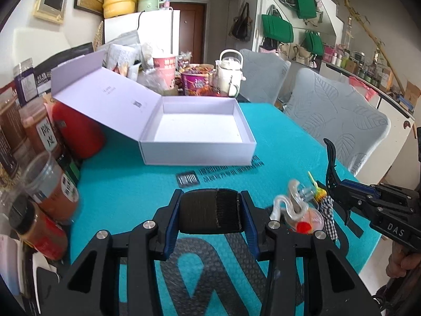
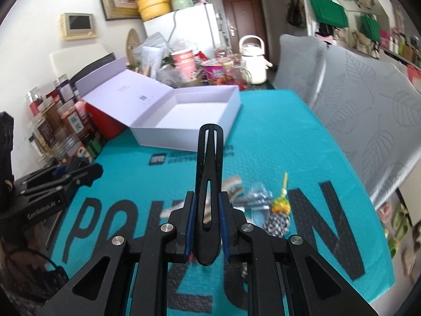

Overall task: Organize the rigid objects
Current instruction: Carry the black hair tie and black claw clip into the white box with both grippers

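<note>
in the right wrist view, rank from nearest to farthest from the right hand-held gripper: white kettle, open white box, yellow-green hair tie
From the right hand-held gripper, shut on a black hair clip:
1. yellow-green hair tie, just right of it on the teal mat.
2. open white box, ahead, mid-table.
3. white kettle, beyond the box among the far clutter.

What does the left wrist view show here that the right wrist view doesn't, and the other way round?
Only the left wrist view shows the black hair claw clamped in the left gripper, and a red-and-clear clip in the pile. Only the right wrist view shows the long black hair clip end-on between the pads of the right gripper. Both show the open white box, still without items, the teal mat and the gingham bow.
</note>
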{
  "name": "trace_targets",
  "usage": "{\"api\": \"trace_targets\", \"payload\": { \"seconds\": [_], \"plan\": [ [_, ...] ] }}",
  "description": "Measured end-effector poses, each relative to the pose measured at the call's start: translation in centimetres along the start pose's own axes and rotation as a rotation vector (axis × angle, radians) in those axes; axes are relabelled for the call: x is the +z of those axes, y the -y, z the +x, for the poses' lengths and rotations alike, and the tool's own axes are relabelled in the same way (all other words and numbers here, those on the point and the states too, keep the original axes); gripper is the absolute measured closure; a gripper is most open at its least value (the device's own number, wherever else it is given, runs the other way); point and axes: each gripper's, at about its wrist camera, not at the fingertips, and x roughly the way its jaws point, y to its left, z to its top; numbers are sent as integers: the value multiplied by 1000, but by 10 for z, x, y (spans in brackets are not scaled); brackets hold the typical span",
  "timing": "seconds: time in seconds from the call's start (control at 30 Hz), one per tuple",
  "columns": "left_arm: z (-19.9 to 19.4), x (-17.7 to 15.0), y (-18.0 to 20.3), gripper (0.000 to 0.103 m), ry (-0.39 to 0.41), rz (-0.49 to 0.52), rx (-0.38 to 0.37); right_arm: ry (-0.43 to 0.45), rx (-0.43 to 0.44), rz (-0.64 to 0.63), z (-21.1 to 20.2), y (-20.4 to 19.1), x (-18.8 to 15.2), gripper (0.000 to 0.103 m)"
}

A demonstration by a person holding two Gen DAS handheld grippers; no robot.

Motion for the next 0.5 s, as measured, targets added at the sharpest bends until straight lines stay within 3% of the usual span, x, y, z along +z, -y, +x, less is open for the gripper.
{"api": "trace_targets", "payload": {
  "seconds": [0.5],
  "plan": [
    [11,63,-19,61,108,44,55,58,70,-184,26,-26,69,86]
  ]
}}
